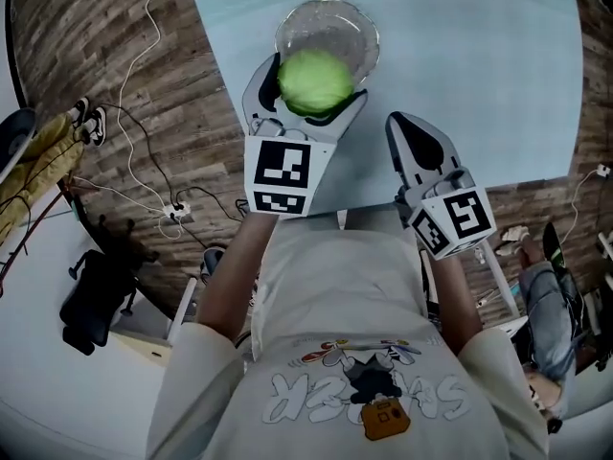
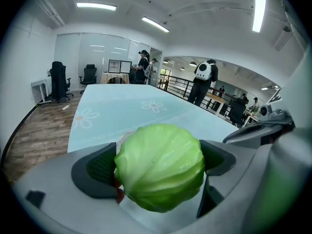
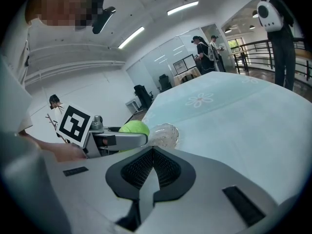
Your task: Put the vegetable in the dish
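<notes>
- The vegetable, a pale green cabbage point(image 2: 160, 165), sits between the jaws of the left tool point(image 1: 311, 89). Both dark pads press against its sides, so this tool is clenched on it.
- In the head view the cabbage is in the upper middle of the frame. It overlaps the near rim of the dish point(image 1: 330, 27), a clear glass bowl. We cannot tell whether the two touch.
- In the right gripper view the cabbage shows at the centre left, just beside the glass dish, with a grey jaw of the left tool across its lower part.
- We see nothing inside the bowl.
- The dish stands on the worktop point(image 1: 479, 65), which is covered by a light blue cloth with faint flower prints.
- The right tool point(image 3: 152, 152) has its jaws pressed together with nothing between them. In the head view it lies to the right of the left tool, apart from the dish and over the near edge of the worktop.
- Each tool carries a cube with black and white square markers, the left one point(image 1: 281, 175) in the middle of the frame and the right one point(image 1: 455, 220) lower right.
- A wooden floor point(image 1: 96, 46) fills the left of the head view, with cables point(image 1: 144, 161) trailing over it.
</notes>
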Motion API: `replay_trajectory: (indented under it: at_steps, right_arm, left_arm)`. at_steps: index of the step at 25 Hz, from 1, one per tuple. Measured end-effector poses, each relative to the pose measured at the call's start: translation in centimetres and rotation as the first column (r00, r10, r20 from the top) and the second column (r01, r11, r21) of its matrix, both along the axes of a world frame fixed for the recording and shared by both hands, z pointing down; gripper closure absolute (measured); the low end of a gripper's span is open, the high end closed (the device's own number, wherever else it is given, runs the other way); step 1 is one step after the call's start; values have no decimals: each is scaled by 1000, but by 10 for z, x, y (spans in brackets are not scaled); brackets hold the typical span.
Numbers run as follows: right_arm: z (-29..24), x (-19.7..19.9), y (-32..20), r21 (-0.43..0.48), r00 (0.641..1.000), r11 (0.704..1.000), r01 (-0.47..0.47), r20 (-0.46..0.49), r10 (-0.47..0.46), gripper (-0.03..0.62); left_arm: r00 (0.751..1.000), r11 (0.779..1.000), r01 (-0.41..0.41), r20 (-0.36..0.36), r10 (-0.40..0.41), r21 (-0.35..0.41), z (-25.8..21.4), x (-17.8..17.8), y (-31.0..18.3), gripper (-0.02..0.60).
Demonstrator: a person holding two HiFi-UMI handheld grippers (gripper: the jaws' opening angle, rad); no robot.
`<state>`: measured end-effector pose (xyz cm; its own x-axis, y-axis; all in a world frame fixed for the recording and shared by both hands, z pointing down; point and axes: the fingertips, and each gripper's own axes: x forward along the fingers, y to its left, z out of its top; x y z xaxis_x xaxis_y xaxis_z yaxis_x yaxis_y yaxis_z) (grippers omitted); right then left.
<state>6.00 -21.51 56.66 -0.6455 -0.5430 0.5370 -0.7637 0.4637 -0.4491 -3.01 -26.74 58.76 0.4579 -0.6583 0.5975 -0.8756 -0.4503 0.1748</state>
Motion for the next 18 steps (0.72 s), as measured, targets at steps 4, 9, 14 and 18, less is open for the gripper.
replay_trajectory:
  at_steps: [4, 9, 14, 18]
  right_arm:
    - [13, 1, 3, -9, 1000, 1000, -13, -2, 13, 572]
    - [25, -5, -2, -34, 999, 999, -33, 9, 33, 572]
    - [33, -6, 1, -51, 999, 998, -42, 20, 43, 572]
    - [39, -2, -5, -66, 998, 997, -49, 25, 51, 572]
  left_arm:
    - [1000, 1000, -6, 28, 6, -4, 18, 4, -5, 43]
    - [997, 999, -23, 67, 25, -27, 36, 7, -23, 43]
    - [995, 997, -51, 86, 56, -52, 50, 14, -22, 43]
    - [994, 991, -45, 94, 58, -129, 65, 19, -25, 43]
